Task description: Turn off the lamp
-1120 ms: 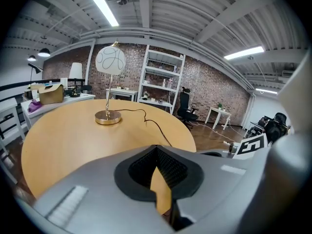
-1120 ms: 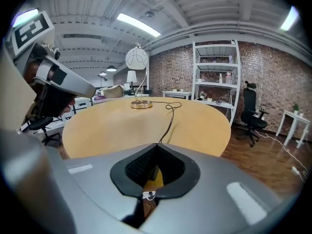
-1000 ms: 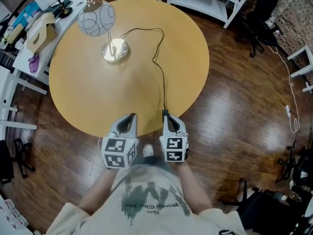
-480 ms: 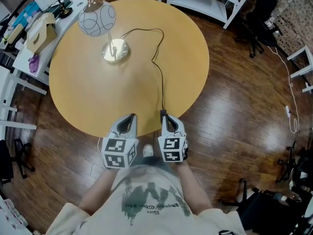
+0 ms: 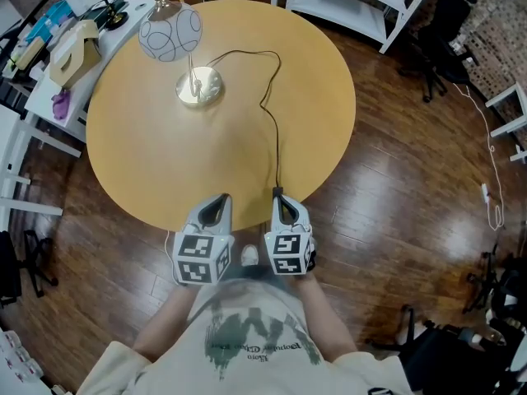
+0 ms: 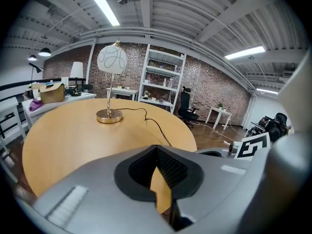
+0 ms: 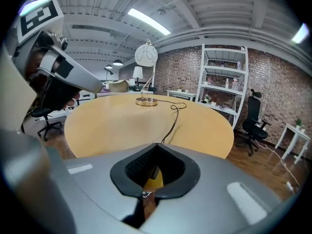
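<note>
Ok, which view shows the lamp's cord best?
The head view: the cord shows its whole run, from the lamp base looping across the table to its near edge. Both gripper views look low along it, so it is foreshortened, and their own jaws hide its near end.

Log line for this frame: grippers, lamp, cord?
left gripper: shut, empty | right gripper: shut, tip at cord | lamp: upright, far side of table, untouched
</note>
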`<state>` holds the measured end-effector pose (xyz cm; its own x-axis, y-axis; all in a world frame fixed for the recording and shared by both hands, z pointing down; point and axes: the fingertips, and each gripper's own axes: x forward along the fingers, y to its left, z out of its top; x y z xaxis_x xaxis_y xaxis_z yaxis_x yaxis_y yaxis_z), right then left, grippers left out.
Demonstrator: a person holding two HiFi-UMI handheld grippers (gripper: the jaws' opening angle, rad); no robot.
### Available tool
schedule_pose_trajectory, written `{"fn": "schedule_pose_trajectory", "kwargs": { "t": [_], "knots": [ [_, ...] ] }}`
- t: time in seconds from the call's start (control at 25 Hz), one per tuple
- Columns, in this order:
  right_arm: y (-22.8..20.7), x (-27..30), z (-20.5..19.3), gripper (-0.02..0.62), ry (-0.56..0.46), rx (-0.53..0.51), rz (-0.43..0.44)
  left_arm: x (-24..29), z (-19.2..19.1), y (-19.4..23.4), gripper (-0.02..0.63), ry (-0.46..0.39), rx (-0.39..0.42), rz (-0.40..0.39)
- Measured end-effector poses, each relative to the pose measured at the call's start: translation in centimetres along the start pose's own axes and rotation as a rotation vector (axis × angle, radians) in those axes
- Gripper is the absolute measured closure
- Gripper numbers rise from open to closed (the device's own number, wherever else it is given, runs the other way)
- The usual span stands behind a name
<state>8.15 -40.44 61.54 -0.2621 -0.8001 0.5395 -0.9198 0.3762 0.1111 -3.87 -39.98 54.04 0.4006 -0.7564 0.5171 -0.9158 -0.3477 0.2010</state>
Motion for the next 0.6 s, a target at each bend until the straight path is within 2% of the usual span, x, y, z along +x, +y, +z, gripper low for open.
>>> {"fn": "schedule_pose_trajectory", "kwargs": {
  "t": [0.28, 0.6],
  "knots": [
    [-0.04, 0.46, -0.53, 0.596, 0.023, -0.032, -0.004, 0.23, 0.07, -0.16, 0.611, 0.004, 0.004, -0.006],
    [0.01, 0.61, -1.03, 0.597, 0.016, 0.013, 0.002, 0.0, 0.05, 0.16, 0.611, 0.004, -0.001, 0.001]
  ]
}}
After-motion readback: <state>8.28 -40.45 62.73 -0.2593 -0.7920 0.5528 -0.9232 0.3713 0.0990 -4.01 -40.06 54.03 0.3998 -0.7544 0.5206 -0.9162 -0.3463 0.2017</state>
